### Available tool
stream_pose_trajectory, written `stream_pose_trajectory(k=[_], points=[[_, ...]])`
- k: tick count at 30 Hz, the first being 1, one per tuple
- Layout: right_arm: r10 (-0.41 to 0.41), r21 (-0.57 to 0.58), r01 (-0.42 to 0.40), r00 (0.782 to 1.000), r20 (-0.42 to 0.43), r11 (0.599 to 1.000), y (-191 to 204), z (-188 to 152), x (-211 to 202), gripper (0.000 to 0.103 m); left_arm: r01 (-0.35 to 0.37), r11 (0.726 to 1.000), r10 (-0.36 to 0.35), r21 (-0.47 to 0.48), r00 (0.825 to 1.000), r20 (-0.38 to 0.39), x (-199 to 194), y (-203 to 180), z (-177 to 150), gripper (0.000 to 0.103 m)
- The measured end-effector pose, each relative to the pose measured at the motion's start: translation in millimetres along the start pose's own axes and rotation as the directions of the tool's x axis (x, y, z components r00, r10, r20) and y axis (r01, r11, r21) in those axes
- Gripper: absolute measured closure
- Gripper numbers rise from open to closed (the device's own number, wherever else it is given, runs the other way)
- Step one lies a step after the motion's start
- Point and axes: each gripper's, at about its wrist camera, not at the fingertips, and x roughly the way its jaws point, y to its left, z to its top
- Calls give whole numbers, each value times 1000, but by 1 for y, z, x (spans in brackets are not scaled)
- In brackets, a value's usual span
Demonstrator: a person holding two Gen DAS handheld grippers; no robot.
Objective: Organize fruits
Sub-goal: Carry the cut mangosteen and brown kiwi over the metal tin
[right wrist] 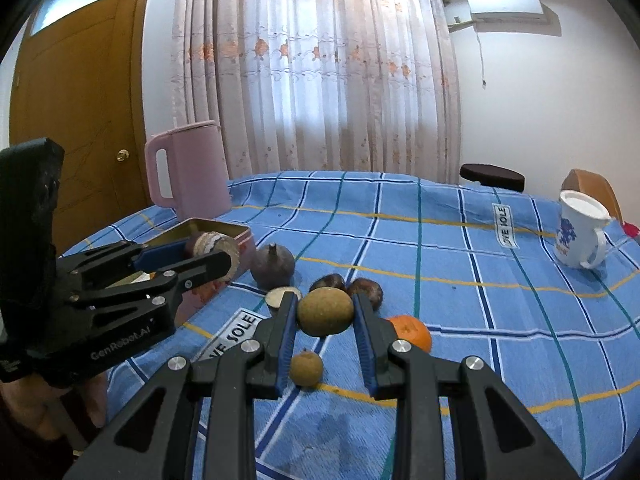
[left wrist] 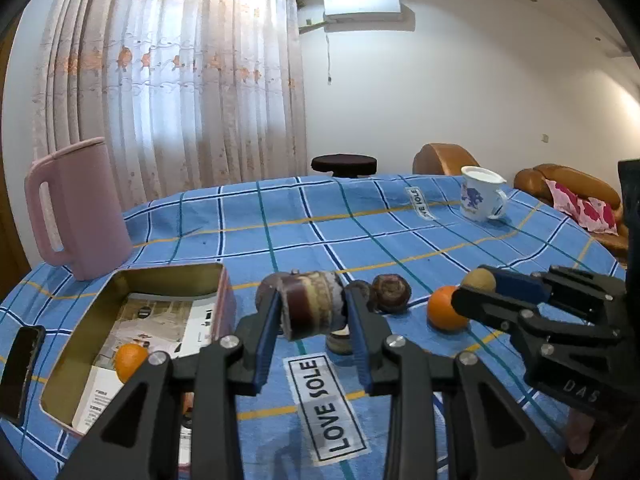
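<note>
Left wrist view shows the left gripper (left wrist: 312, 312) with its jaws pinching a halved dark fruit (left wrist: 310, 304), cut rim outward, lifted clear of the blue checked tablecloth (left wrist: 280, 224) and just right of the open tin box (left wrist: 168, 276); the lift looks meant to carry it over the box wall. One orange (left wrist: 129, 361) already lies inside the box on printed paper, so the tin seems to be the collecting place. From the right wrist view, the right gripper (right wrist: 325, 316) has its jaws closed on a round tan-brown fruit (right wrist: 326, 311), held above the surface near the remaining pile. Still on the cloth are a small tan fruit (right wrist: 306, 368) below the jaws, a second orange (right wrist: 412, 332) just right of them, two dark brown fruits (right wrist: 362, 290) behind, a purple mangosteen-like fruit (right wrist: 274, 266) beside the tin, and what looks like a cut half lying flat (right wrist: 280, 296). A pink jug (right wrist: 188, 168) and a white mug (right wrist: 580, 232) stand well apart from the fruit. Both holds look side-on and secure, though the round fruit could roll if the grip eases
</note>
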Motion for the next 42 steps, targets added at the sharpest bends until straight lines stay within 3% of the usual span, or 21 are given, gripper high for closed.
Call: stream_pose_trajectory(k=[12, 23, 32, 42], points=[[59, -102, -58, 998, 9, 993, 25, 39, 16, 74, -74, 996, 74, -48, 997, -12, -8, 40, 9, 68], [184, -192, -187, 982, -35, 963, 78, 81, 57, 74, -169, 981, 164, -100, 985, -53, -10, 100, 13, 68], [254, -207, -274, 960, -121, 939, 121, 75, 96, 73, -213, 968, 200, -131, 974, -111, -2, 134, 2, 68], [261, -219, -299, 947, -187, 929, 139, 63, 122, 73, -237, 962, 214, -138, 963, -161, 7, 155, -11, 68]])
